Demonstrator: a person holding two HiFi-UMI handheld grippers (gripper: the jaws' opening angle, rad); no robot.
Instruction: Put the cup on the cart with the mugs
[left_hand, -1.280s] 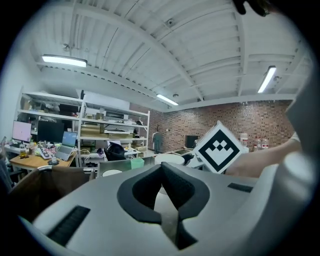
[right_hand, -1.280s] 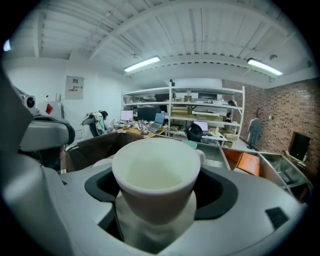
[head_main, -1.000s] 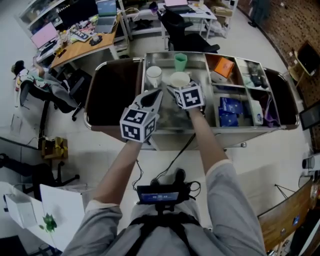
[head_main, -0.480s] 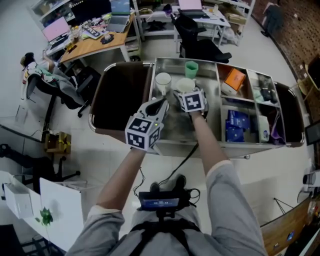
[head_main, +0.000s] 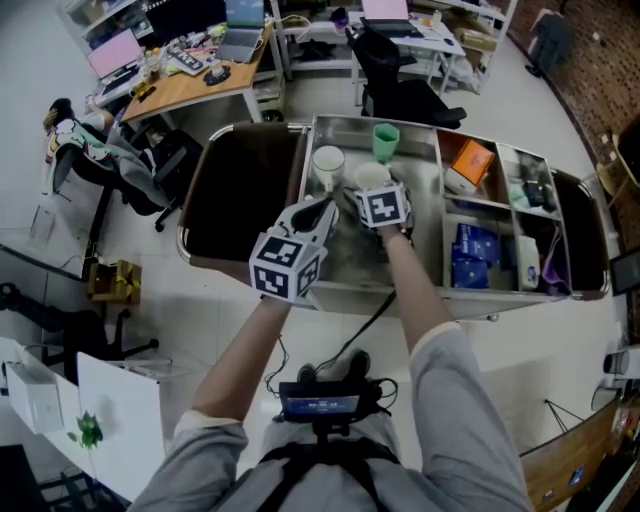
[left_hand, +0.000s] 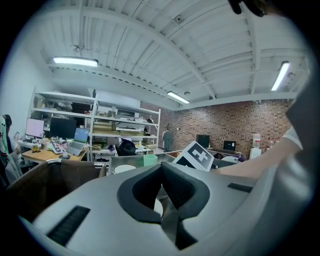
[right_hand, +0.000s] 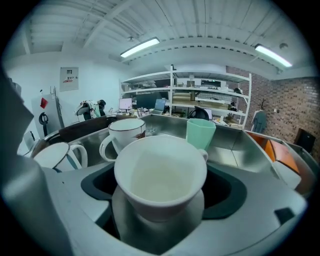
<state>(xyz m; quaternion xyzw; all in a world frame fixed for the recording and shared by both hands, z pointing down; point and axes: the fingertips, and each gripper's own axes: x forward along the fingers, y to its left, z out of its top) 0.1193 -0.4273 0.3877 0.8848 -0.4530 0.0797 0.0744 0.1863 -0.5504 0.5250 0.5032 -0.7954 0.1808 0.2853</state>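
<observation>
Cup within just-widened right hand-held gripper

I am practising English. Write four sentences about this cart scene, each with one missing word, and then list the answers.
1. The white cup contains no liquid; it is ___.
2. The handleless cup at the back of the cart is ___ in colour.
3. In the head view, the orange box lies to the ___ of that handleless cup.
4. The left gripper holds ___ between its jaws.

Answers: empty; green; right; nothing.
</observation>
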